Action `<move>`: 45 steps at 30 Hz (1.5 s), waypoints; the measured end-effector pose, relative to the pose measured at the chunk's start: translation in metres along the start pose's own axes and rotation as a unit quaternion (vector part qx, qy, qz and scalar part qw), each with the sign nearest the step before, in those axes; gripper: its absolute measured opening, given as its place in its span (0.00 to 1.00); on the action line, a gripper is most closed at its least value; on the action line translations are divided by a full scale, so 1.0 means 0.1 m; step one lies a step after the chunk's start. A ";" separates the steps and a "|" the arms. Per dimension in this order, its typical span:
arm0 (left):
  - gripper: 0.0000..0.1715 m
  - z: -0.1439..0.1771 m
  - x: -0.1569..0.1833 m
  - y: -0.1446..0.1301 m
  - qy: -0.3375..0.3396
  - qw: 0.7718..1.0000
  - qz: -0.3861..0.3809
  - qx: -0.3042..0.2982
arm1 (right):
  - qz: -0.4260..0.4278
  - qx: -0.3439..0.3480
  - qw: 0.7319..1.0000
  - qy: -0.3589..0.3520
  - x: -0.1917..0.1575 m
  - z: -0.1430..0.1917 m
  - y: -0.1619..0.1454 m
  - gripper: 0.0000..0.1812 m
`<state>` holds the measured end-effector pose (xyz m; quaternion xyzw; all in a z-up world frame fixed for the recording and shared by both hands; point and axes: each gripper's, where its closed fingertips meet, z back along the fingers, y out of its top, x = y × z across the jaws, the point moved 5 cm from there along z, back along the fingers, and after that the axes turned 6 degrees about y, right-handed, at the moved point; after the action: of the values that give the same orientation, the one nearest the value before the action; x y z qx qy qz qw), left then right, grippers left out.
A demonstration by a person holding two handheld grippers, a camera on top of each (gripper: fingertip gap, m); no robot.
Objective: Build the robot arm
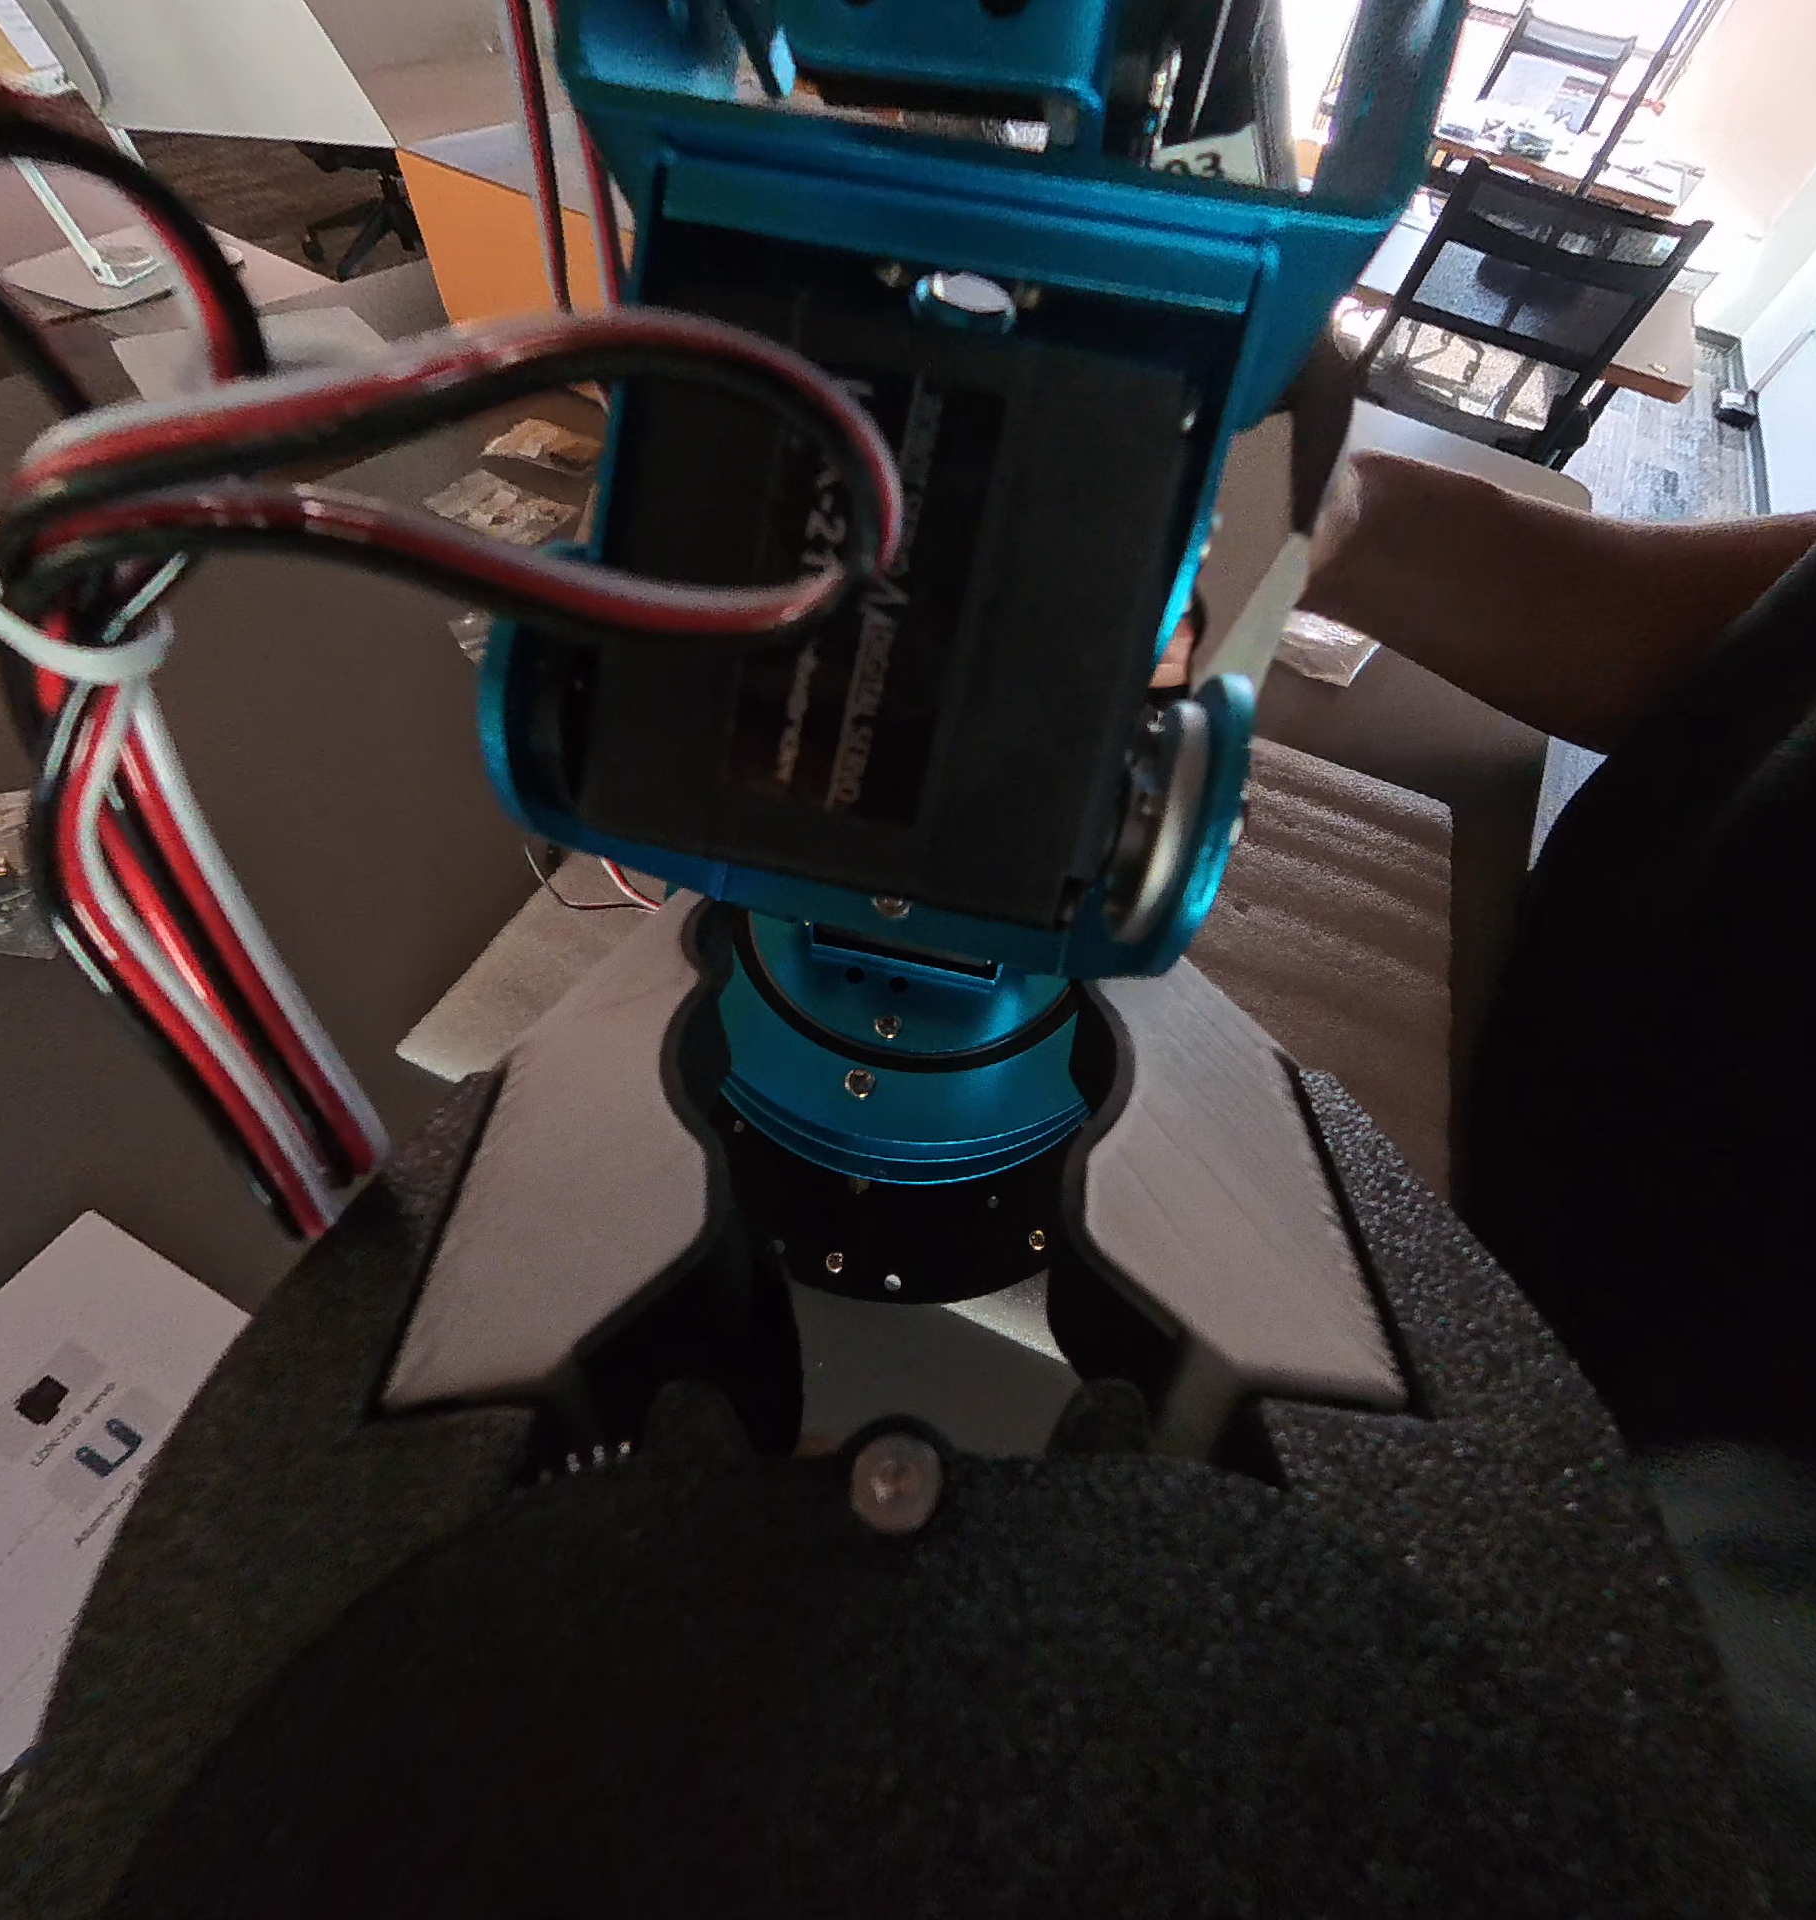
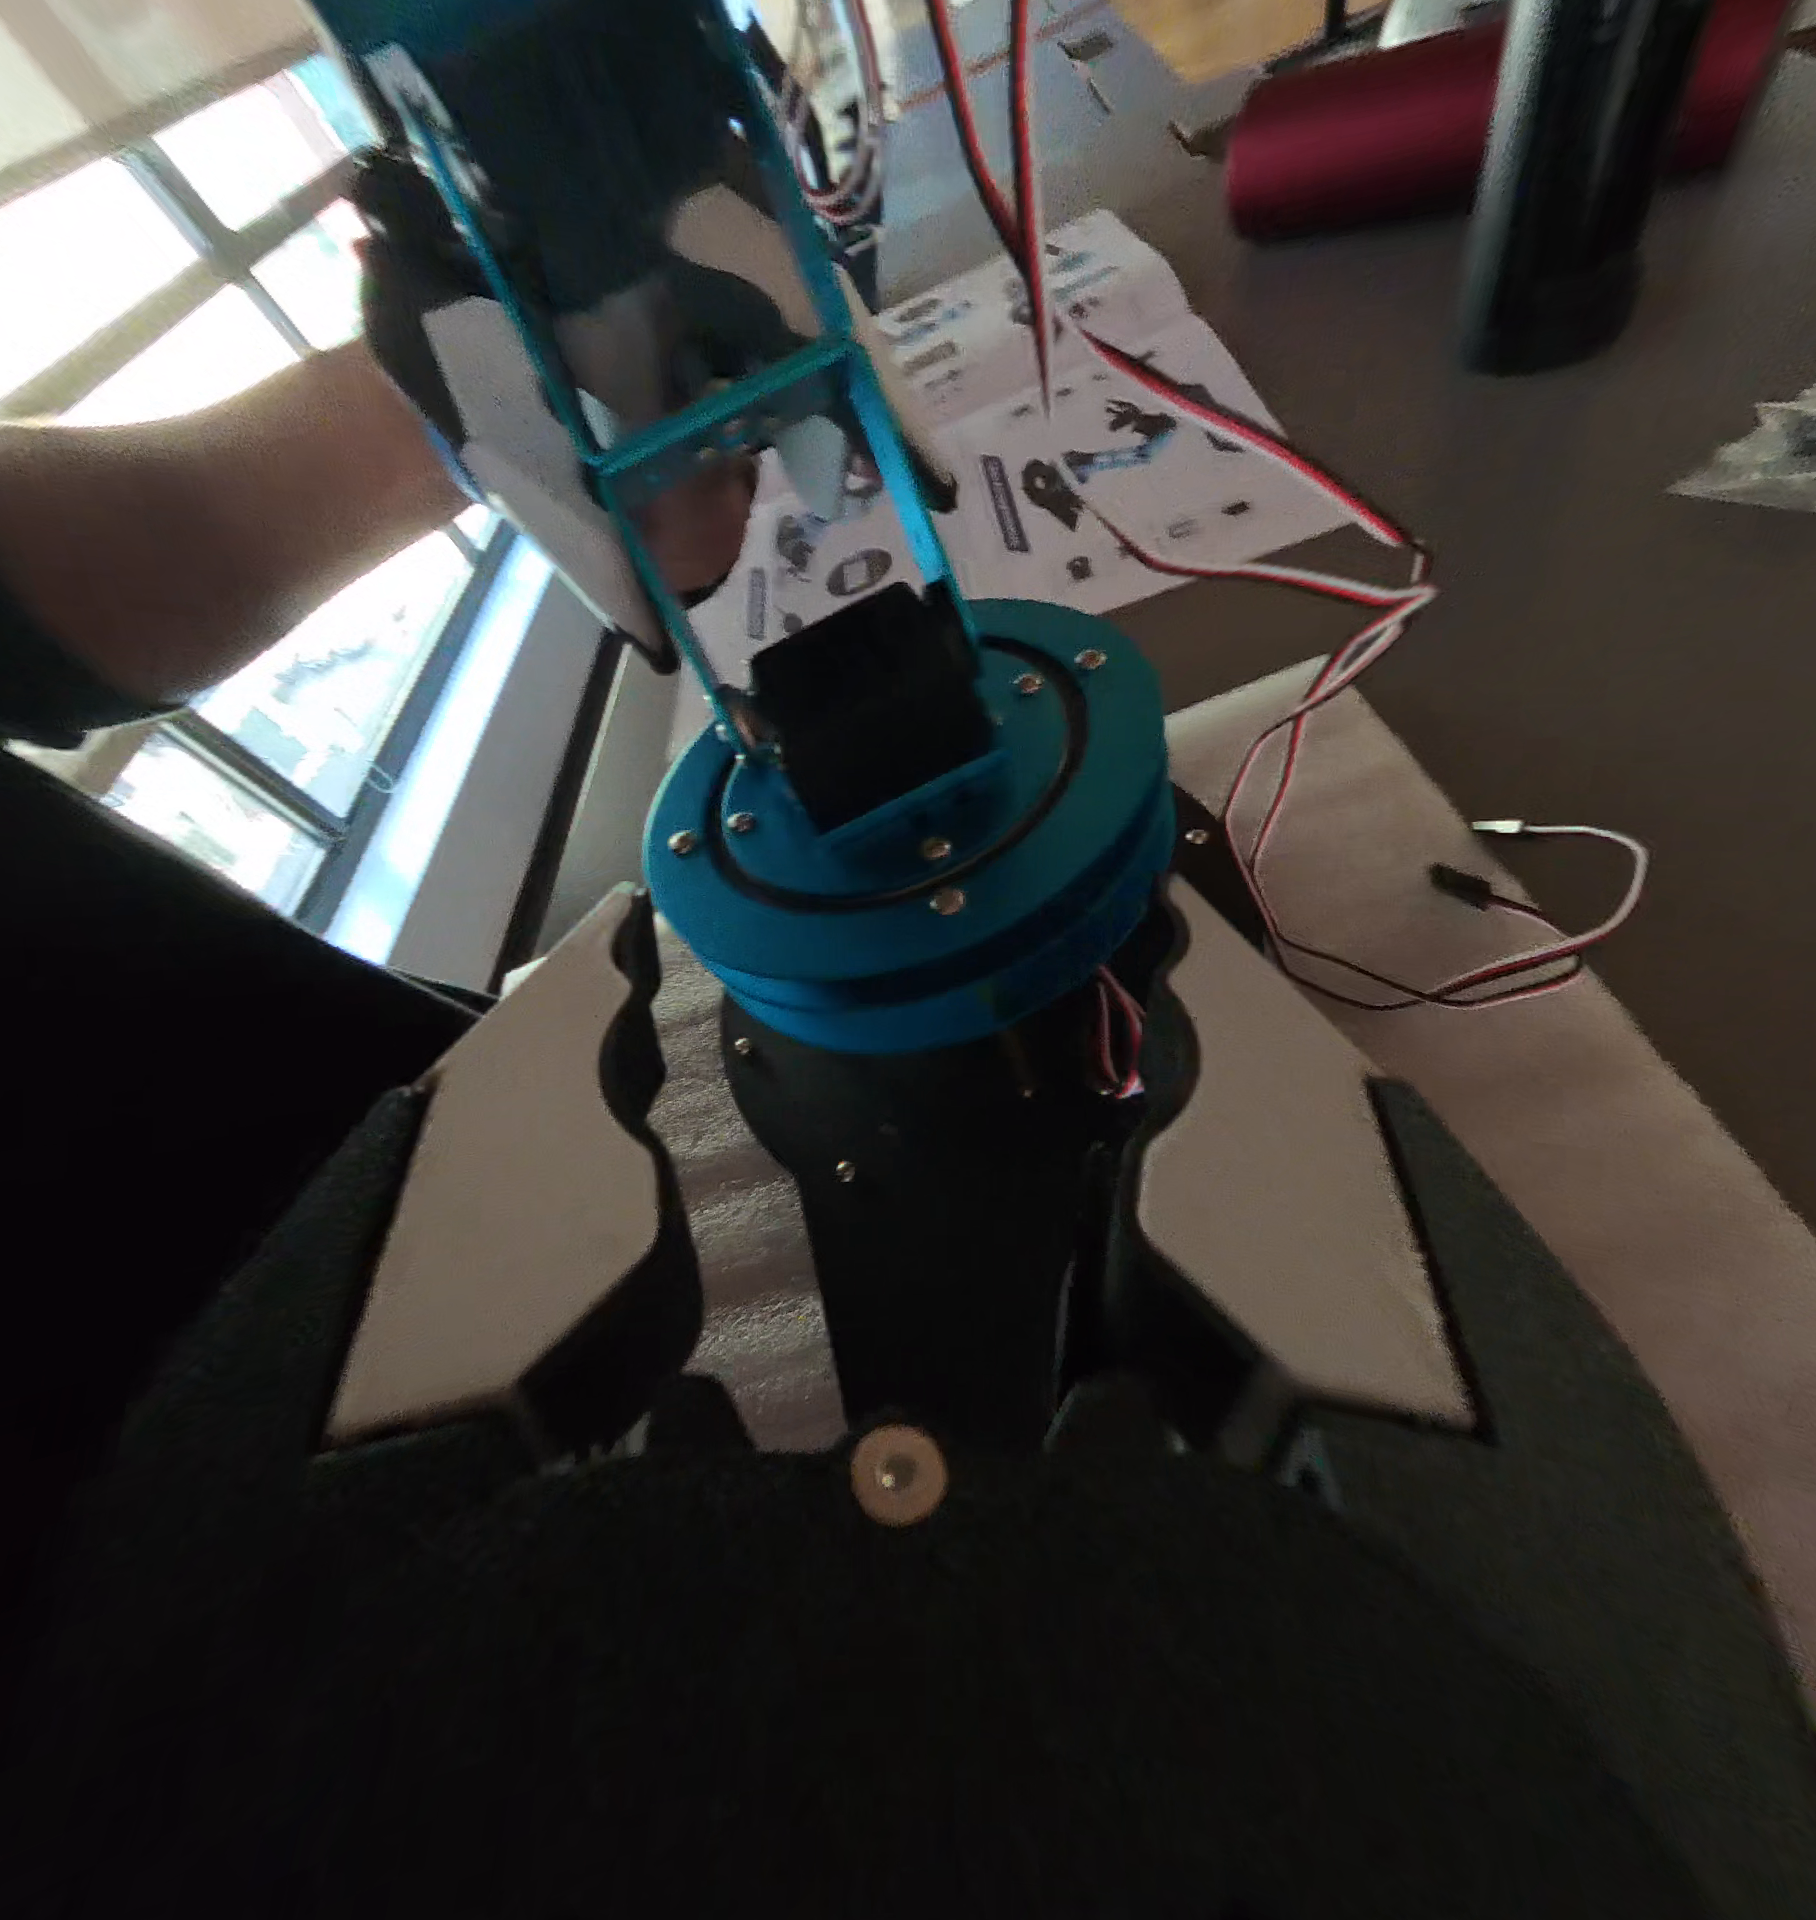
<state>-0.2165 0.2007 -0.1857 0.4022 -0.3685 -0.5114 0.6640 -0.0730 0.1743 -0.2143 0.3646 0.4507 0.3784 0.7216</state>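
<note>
A small blue metal robot arm stands with a black servo [image 1: 883,582] in its bracket, on a blue round turntable [image 1: 899,1091] over a black base disc [image 1: 904,1236]. My left gripper [image 1: 914,956] is shut on the turntable, one finger on each side. My right gripper [image 2: 904,899] grips the same turntable [image 2: 904,914] from the opposite side. In the right wrist view the left gripper's white fingers [image 2: 509,468] flank the upright blue bracket [image 2: 717,436]. In the left wrist view one right gripper finger [image 1: 1257,613] shows beside the servo.
Red, black and white servo wires [image 1: 447,436] loop at the left and trail over the table [image 2: 1299,727]. A printed sheet [image 2: 1122,436] lies behind the arm. A grey foam block [image 1: 1340,883] is underneath. A black cylinder [image 2: 1569,177], parts bags [image 2: 1797,447] and a chair [image 1: 1527,312] stand farther off. The black cylinder [image 2: 1569,177] is about 25 cm from my left fingertips.
</note>
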 end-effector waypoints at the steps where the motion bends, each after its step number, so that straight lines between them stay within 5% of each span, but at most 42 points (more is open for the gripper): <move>1: 0.37 0.00 0.00 0.00 0.001 1.000 0.001 0.001 | -0.003 -0.004 1.000 -0.005 0.01 -0.03 -0.01 0.50; 4: 0.37 0.00 0.01 -0.01 0.003 1.000 0.001 0.004 | -0.028 -0.006 1.000 -0.002 0.03 -0.11 -0.11 0.41; 14: 0.37 -0.01 0.00 0.01 -0.005 1.000 -0.003 -0.008 | -0.045 0.019 0.999 -0.007 0.07 -0.12 -0.12 0.36; 19: 0.37 0.00 0.01 0.00 0.000 1.000 -0.007 -0.012 | 0.012 -0.029 0.999 0.009 0.16 0.07 -0.03 0.30; 22: 0.37 0.00 0.01 0.00 -0.001 1.000 -0.007 -0.014 | -0.028 -0.043 0.999 -0.006 0.46 0.27 0.00 0.27; 27: 0.38 0.00 0.01 0.00 0.001 1.000 0.008 -0.018 | 0.009 -0.187 0.982 -0.012 0.65 -0.01 -0.35 0.20; 30: 0.37 0.00 0.03 -0.03 -0.007 0.999 0.046 -0.025 | 0.011 -0.183 0.983 0.017 0.57 -0.15 -0.35 0.19; 33: 0.38 0.01 0.03 -0.06 0.010 0.997 0.066 -0.033 | 0.013 -0.184 0.983 -0.016 0.65 -0.13 -0.35 0.04; 40: 0.40 0.04 0.04 -0.11 0.032 0.988 0.131 -0.072 | 0.003 -0.101 0.995 0.006 0.67 -0.01 -0.22 0.02; 45: 0.40 0.02 0.04 -0.16 0.040 0.983 0.157 -0.090 | -0.032 -0.131 0.991 0.004 0.78 -0.09 -0.27 0.02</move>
<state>-0.2236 0.1936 -0.1991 0.2977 -0.3527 -0.4159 0.7836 -0.0511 0.2325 -0.2698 0.2507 0.4118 0.4122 0.7731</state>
